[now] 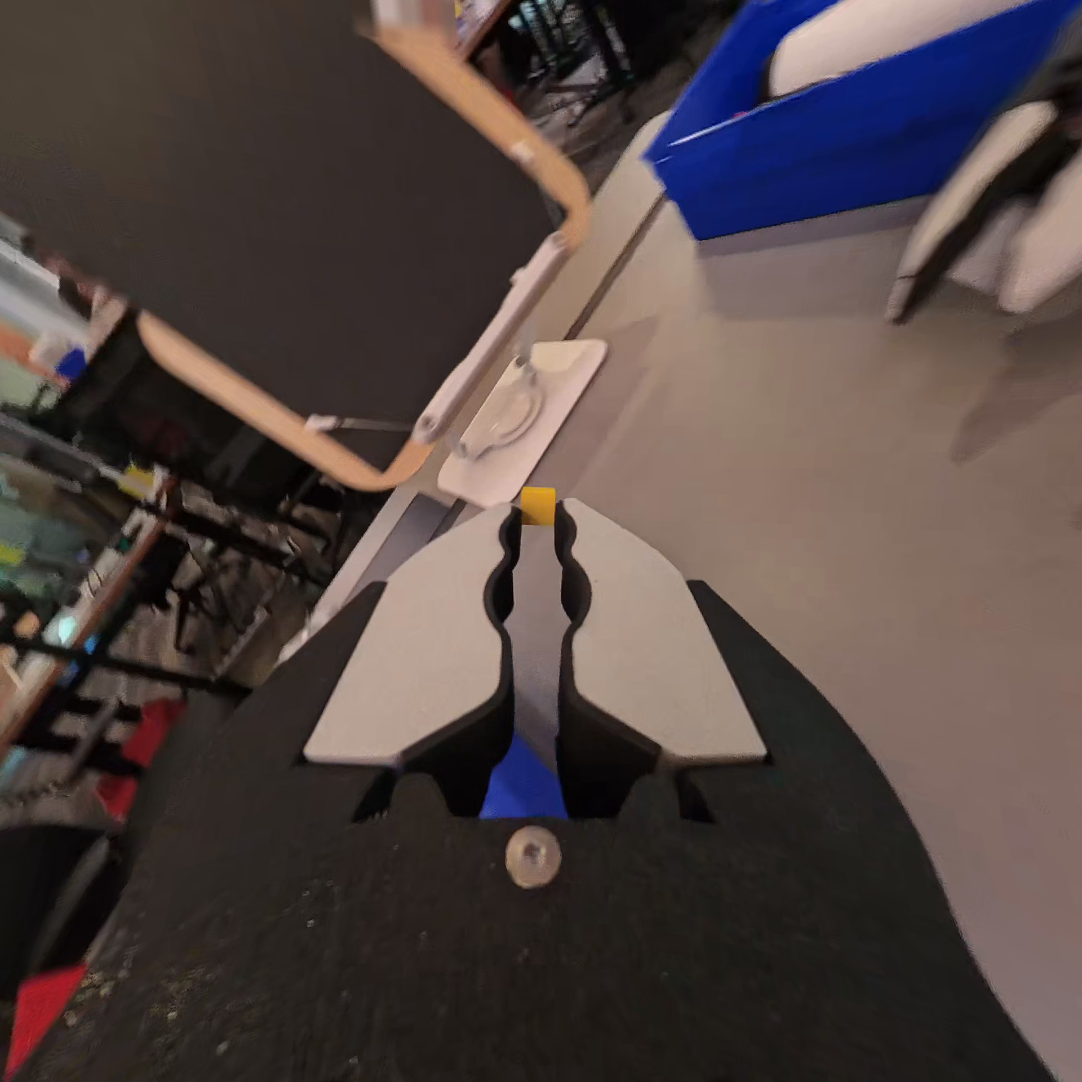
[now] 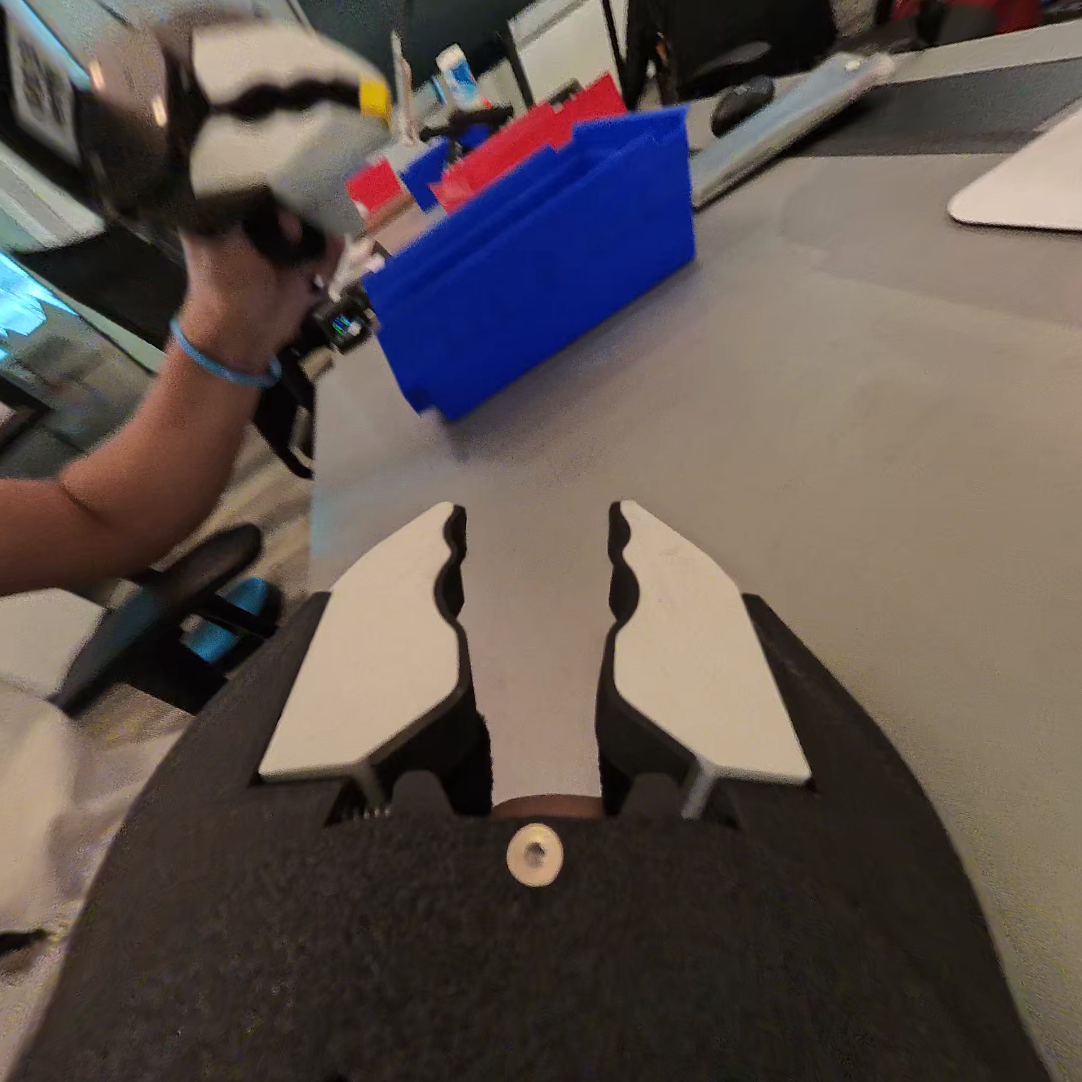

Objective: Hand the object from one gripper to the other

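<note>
Yellow small plastic cube (image 1: 537, 507) is pinched at the very tips of my left gripper (image 1: 537, 515), jaws closed on it, dead centre of the left wrist view; it also shows as a yellow blur in the upper left of the right wrist view, above the grey desk. My right gripper (image 2: 537, 515) sits lower centre in its own view, jaws apart and empty over the grey matte tabletop (image 2: 819, 468). Judgement: handover not started, grippers well apart. To do it well I'd turn the cube's exposed half toward the right jaws, bring them around it across the free faces, close fully, and only then let the left go. Tip grip is shallow, so a nudge could pop the cube out. Blue plastic bin (image 2: 527, 281) sits mid-frame behind. No brand or label legible; a blurred square-code sheet (image 2: 35, 82) at far upper left is unreadable.
</note>
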The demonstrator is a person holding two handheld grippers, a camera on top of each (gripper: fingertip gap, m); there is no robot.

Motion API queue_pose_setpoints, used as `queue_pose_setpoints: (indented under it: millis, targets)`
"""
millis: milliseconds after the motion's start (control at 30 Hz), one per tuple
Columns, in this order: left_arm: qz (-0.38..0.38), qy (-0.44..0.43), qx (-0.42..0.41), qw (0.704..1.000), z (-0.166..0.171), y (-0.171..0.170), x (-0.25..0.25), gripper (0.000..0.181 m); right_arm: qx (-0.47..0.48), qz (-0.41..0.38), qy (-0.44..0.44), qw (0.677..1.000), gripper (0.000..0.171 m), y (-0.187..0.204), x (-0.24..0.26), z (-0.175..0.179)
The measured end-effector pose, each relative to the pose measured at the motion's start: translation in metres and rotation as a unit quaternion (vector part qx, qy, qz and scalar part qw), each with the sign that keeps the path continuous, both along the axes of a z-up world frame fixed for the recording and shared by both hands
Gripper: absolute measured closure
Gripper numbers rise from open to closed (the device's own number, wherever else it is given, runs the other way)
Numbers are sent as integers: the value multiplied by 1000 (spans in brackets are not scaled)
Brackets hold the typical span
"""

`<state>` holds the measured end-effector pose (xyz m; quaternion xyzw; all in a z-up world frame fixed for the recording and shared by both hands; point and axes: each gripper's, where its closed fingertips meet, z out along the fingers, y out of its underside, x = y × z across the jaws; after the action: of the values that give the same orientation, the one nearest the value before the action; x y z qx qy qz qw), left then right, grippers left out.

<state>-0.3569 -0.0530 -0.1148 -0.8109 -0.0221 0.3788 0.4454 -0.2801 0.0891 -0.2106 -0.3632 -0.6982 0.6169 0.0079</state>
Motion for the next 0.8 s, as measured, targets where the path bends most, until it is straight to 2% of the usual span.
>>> queue_pose_setpoints:
  millis: [133, 200, 300, 467, 500, 567, 633, 667, 733, 800]
  targets:
    - [-54, 91, -107, 989, -27, 64, 36, 171, -90, 40, -16, 995, 125, -17, -15, 25]
    - [-50, 138, -173, 974, -47, 83, 42, 171, -125, 52, -19, 991, 126, -21, -14, 31]
    - [-65, 160, -207, 963, -67, 108, 53, 171, -140, 48, -21, 989, 127, -23, -12, 28]
    - [-79, 140, -201, 966, -78, 129, 67, 171, -129, 49, -16, 990, 132, -23, -8, 19]
    - [-79, 141, -202, 966, -79, 130, 68, 171, -130, 55, -16, 990, 137, -24, -6, 19]
    - [-78, 143, -202, 966, -80, 133, 70, 171, -128, 67, -13, 989, 159, -24, -1, 19]
    - [-72, 128, -189, 971, -83, 134, 70, 170, -103, 58, 0, 993, 161, -22, -2, 15]
    - [-64, 103, -188, 975, -88, 132, 71, 168, -94, 61, 3, 994, 161, -21, 0, 13]
    - [-40, 39, -166, 985, -96, 126, 73, 149, -105, 73, 7, 992, 161, -19, 5, 16]
    - [-46, -49, -100, 993, -100, 121, 88, 146, -117, 105, -4, 988, 161, -18, 15, 17]
